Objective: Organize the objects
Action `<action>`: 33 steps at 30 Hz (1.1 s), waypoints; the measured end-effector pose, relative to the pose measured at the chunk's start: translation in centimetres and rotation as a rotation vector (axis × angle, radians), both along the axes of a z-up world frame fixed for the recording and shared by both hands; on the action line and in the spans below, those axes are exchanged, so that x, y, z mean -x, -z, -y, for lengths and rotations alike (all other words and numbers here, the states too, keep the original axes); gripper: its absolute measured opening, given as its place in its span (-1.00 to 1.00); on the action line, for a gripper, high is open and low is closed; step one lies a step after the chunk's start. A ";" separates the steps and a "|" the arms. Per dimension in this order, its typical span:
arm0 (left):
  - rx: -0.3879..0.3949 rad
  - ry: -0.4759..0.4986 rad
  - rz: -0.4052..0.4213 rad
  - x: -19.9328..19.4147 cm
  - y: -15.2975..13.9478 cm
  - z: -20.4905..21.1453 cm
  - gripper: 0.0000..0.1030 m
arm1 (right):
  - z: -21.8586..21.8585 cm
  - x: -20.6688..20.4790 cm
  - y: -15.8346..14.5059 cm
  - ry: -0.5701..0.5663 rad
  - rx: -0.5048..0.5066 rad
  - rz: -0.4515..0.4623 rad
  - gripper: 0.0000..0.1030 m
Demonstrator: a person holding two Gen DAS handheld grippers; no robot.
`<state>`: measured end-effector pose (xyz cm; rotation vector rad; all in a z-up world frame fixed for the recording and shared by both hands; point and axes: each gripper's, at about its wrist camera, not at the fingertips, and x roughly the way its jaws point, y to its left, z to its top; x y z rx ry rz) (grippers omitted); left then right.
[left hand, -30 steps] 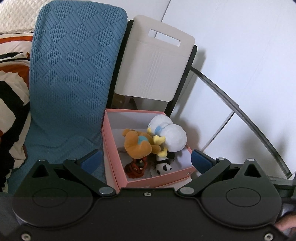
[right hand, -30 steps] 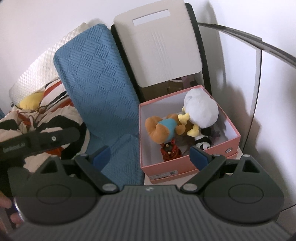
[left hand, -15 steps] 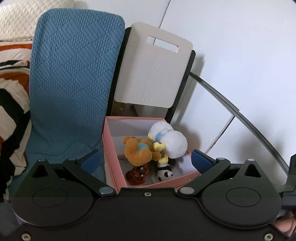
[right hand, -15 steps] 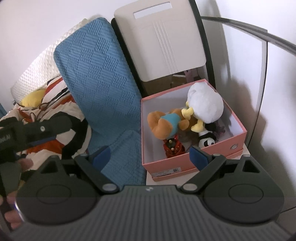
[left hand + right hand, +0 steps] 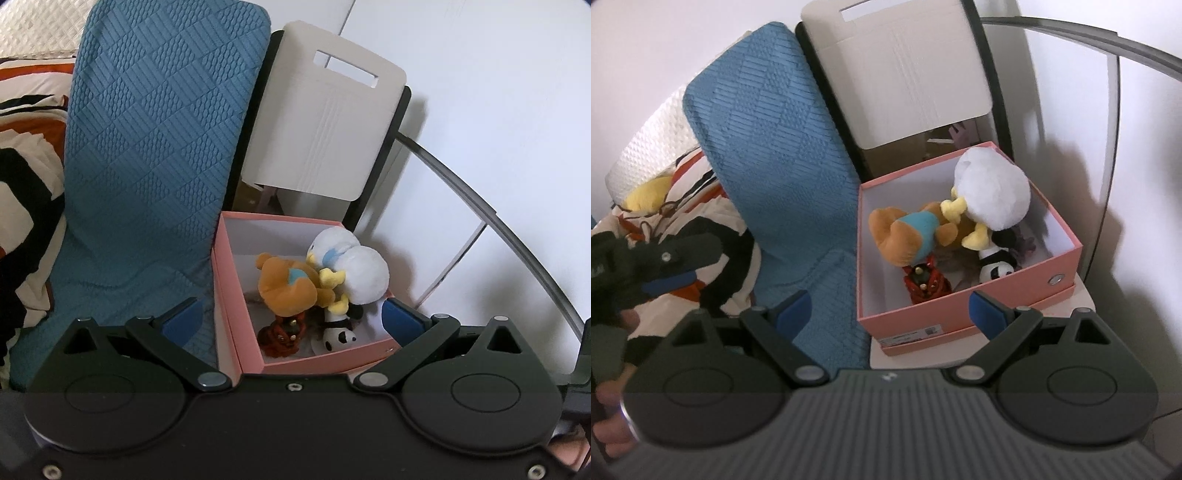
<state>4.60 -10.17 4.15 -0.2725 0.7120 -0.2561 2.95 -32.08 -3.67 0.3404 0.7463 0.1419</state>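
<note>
- Plain white wall fills the upper right of the left wrist view; soft shadows fall on it.
- Blue quilted cushion stands upright, left of centre.
- Beige chair back with slot handle, dark frame, top centre.
- Striped orange, black and cream bedding at left of the right wrist view.
- White textured pillow behind it.
- Dark curved rail crosses the right side.

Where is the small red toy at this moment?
The small red toy lies inside the pink box, near its front wall, below the orange plush and left of the black-and-white plush.
</note>
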 end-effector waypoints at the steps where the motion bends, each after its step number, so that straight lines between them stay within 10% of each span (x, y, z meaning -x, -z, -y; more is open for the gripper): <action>1: 0.001 -0.002 -0.002 -0.1 0.1 0.0 1.00 | 0.0 -0.1 0.1 -0.001 0.003 0.000 0.81; 33: -0.003 0.014 0.002 0.2 0.0 0.9 1.00 | 0.0 -0.4 0.5 0.004 0.004 -0.028 0.81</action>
